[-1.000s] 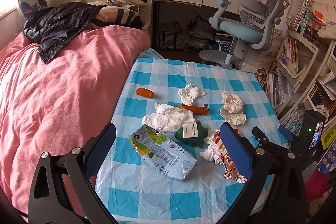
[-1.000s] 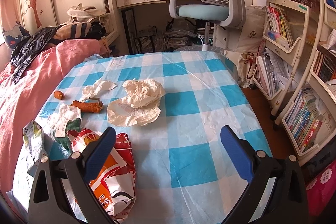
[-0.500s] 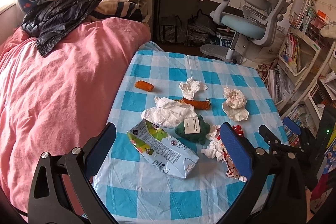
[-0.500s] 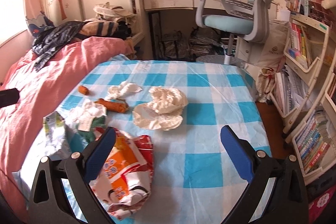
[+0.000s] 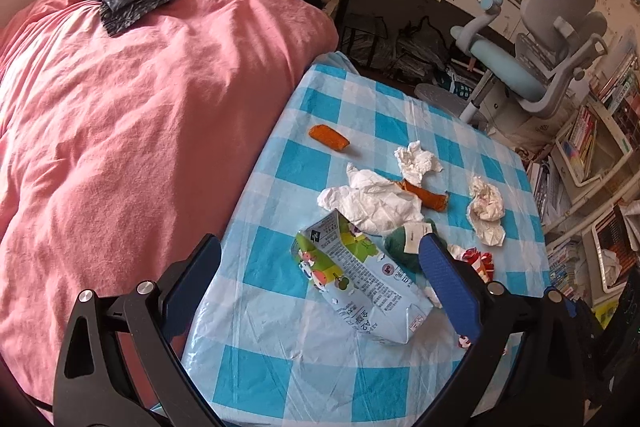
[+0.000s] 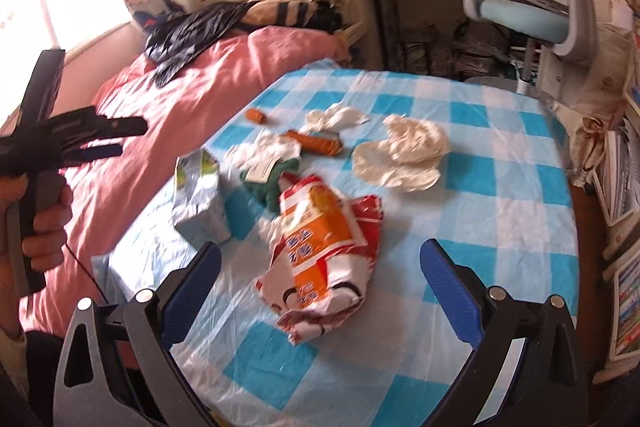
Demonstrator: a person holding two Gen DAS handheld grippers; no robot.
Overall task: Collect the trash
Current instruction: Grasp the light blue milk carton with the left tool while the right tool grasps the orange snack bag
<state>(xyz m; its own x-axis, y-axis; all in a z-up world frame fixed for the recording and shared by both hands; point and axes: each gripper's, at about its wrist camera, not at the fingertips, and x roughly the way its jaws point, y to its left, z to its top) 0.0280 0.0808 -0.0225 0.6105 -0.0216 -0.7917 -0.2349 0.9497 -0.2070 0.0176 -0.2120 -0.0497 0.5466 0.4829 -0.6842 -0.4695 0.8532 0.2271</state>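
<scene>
While both sets of fingers stand wide apart and hold nothing, no trash has yet been collected; my right gripper [image 6: 320, 287] hangs just above the near bench [image 6: 500, 211] edge, and nearest its fingers lies the crumpled red-and-orange snack bag [image 6: 320, 247]; my left gripper [image 5: 320, 291] frames the flattened milk carton [image 5: 360, 275] from the bed [image 5: 120, 147] side. Beyond these lie a green knitted item [image 5: 400, 247] with a white tag, a large crumpled tissue [image 5: 372, 203], an orange wrapper [image 5: 426, 197] partly under it, a smaller tissue [image 5: 416, 161], a paper wad [image 5: 486, 213] to the right and, farthest, a small orange piece [image 5: 328, 138]. Risks, as I judge them: the thin plastic cover may lift with a low pinch and drag neighbouring items; the snack bag may crumple and slip from a shallow grip; overlapping tissues may come up together and drop. Containers: no bin or bag for trash is visible; whether the carton and snack bag are empty cannot be told.
</scene>
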